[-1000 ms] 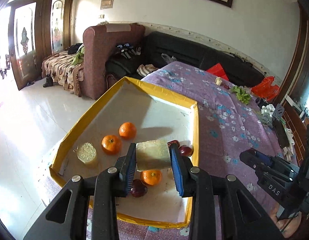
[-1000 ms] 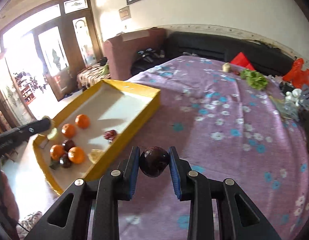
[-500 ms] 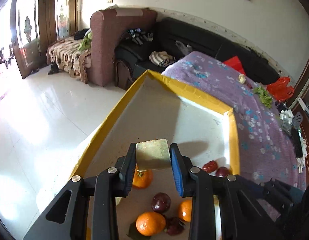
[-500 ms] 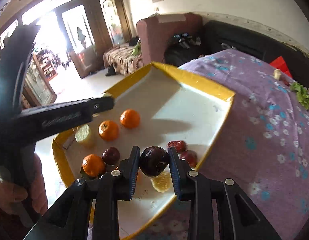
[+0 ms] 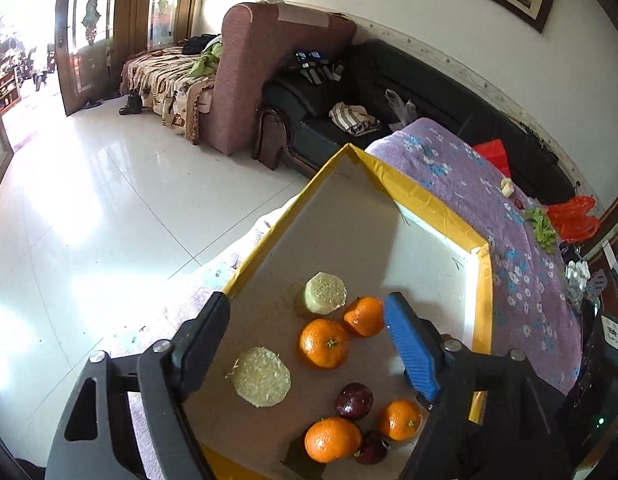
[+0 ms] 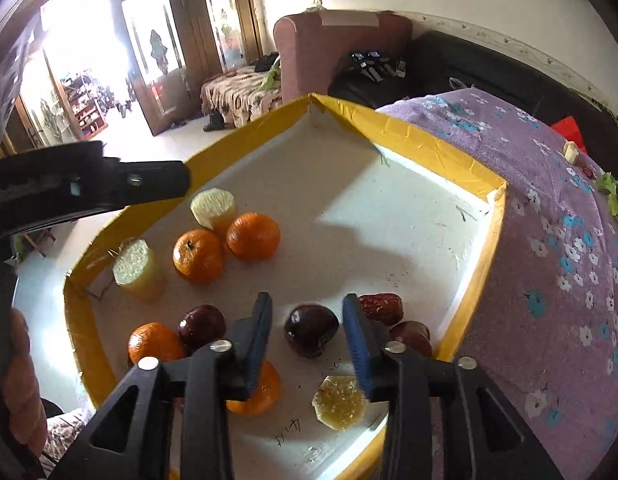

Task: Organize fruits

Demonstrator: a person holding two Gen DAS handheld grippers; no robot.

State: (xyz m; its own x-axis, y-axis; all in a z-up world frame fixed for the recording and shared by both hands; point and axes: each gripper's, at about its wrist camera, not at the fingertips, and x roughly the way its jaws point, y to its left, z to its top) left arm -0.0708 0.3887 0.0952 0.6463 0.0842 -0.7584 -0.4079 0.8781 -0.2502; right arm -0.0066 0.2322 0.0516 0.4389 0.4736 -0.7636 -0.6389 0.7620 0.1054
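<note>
A yellow-rimmed white tray [image 5: 437, 208] [image 6: 425, 140] lies on the purple flowered cloth. It holds several oranges [image 5: 324, 343] [image 6: 253, 236], dark plums and pale sugarcane chunks. My left gripper [image 5: 309, 340] is open and empty above the tray; a sugarcane chunk [image 5: 262, 376] [image 6: 138, 264] stands below it. My right gripper [image 6: 307, 330] is open, its jaws on either side of a dark plum [image 6: 311, 330] that rests on the tray floor.
Red dates [image 6: 381, 306] and a sugarcane slice [image 6: 341, 402] lie near the right gripper. Lettuce [image 5: 543, 222] and a red bag [image 5: 573, 216] sit at the table's far end. Sofas [image 5: 389, 80] stand behind; tiled floor [image 5: 89, 220] lies to the left.
My left gripper opened and let go of the sugarcane chunk, which now stands in the tray. My right gripper came down into the tray and opened, leaving the plum on the floor.
</note>
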